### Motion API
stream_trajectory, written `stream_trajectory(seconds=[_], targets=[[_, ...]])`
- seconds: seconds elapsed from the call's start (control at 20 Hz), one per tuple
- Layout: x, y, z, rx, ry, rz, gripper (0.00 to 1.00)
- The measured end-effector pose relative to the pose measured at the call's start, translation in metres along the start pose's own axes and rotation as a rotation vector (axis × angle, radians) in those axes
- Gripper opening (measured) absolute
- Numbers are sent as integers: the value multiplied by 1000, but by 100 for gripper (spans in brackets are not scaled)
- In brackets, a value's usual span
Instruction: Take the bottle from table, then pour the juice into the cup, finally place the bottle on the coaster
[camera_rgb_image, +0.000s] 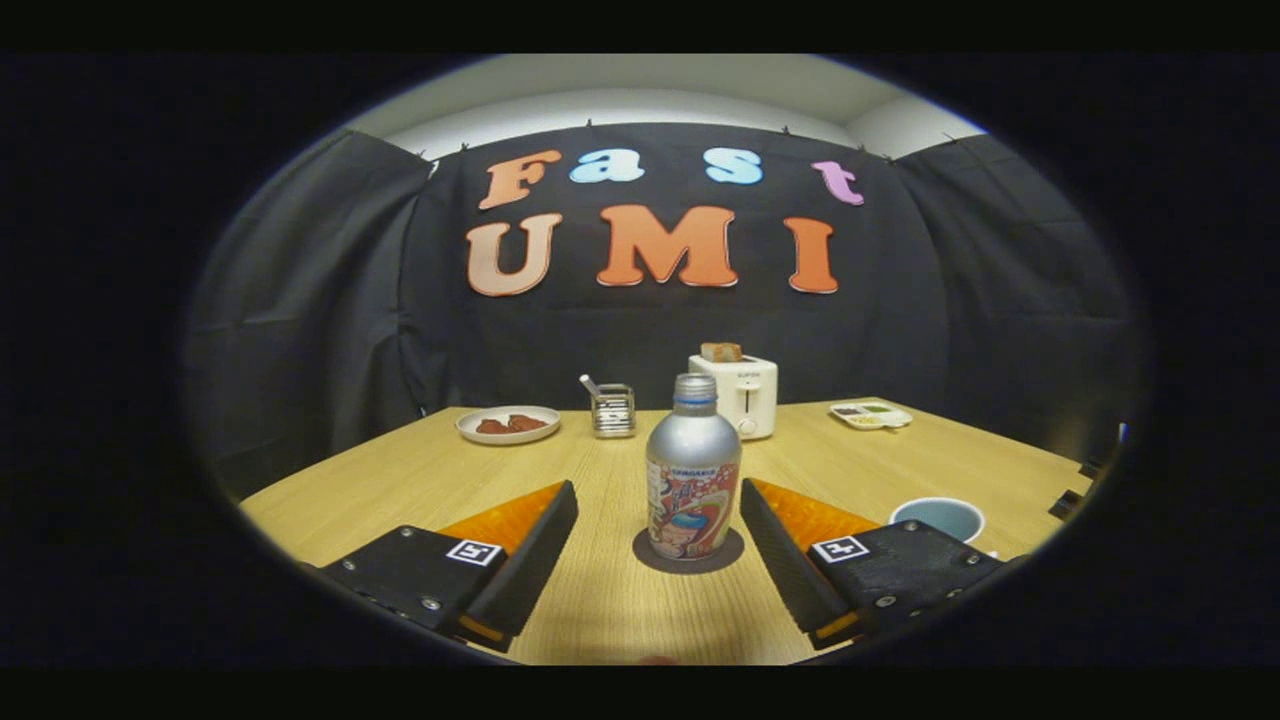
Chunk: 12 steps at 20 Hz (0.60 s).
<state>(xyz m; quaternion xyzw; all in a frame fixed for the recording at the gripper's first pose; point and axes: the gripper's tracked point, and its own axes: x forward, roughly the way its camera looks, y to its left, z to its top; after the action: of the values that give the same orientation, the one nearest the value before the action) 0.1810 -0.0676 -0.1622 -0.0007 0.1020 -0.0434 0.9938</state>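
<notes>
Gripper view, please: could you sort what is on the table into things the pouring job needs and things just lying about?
Needed:
silver metal bottle, between the open gripper fingers
dark round coaster, under it
pale blue cup

Lying about:
white toaster
white plate of brown food
wire holder
small white tray

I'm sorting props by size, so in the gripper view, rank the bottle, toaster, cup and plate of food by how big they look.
1. bottle, nearest, between the open gripper fingers
2. toaster
3. plate and cup: look alike, cup partly hidden, unranked
</notes>
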Motion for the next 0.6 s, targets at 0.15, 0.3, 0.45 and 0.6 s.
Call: stream_trajectory(seconds=[0.15,0.3,0.45,0.6], targets=[[-20,0,33,0,-45,-26,97],[-42,6,66,-5,-97,-35,97],[-63,16,99,28,-156,-13,97],[-87,27,121,89,-184,40,97]])
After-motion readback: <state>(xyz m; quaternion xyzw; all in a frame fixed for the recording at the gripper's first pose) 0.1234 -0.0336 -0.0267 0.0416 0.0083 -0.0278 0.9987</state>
